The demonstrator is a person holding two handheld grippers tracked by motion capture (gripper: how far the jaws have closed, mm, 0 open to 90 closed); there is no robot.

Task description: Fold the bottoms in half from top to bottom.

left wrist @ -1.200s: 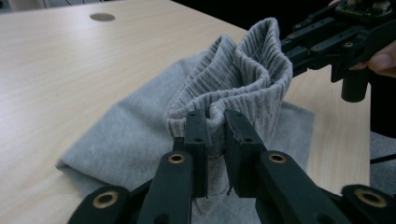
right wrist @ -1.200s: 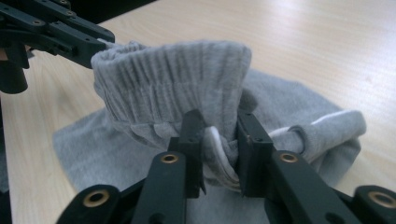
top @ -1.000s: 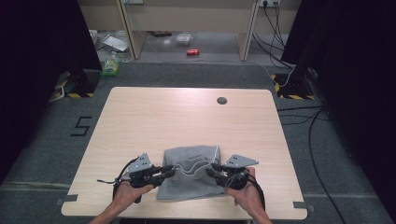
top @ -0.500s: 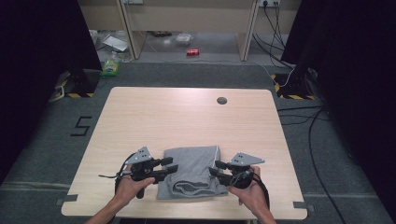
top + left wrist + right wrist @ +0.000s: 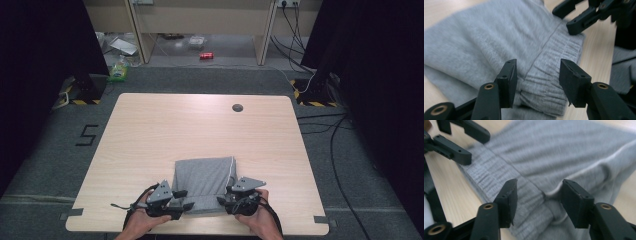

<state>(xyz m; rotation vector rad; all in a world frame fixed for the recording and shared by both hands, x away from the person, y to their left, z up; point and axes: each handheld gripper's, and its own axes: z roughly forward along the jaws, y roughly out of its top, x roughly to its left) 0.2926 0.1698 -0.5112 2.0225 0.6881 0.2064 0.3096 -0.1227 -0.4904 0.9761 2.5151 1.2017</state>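
A folded grey garment [image 5: 206, 181] with a ribbed waistband [image 5: 549, 75] lies at the near middle of the wooden table [image 5: 200, 125]. My left gripper [image 5: 186, 200] stands open at the garment's near left corner, its jaws astride the waistband [image 5: 537, 80] without closing on it. My right gripper [image 5: 222, 200] is open at the near right corner, jaws astride the ribbed band and a white drawstring [image 5: 564, 185]. Each gripper view also shows the other gripper's black jaws farther off across the cloth.
A round dark grommet [image 5: 237, 107] sits in the table's far right part. Beyond the table the floor holds a red can [image 5: 206, 55], a green bottle [image 5: 118, 70] and cables [image 5: 320, 115]. A person's hands [image 5: 250, 222] come in over the near edge.
Both grippers have slid toward the near edge of the garment and inward. The cloth's near part has been flattened, so the garment lies as a neater rectangle.
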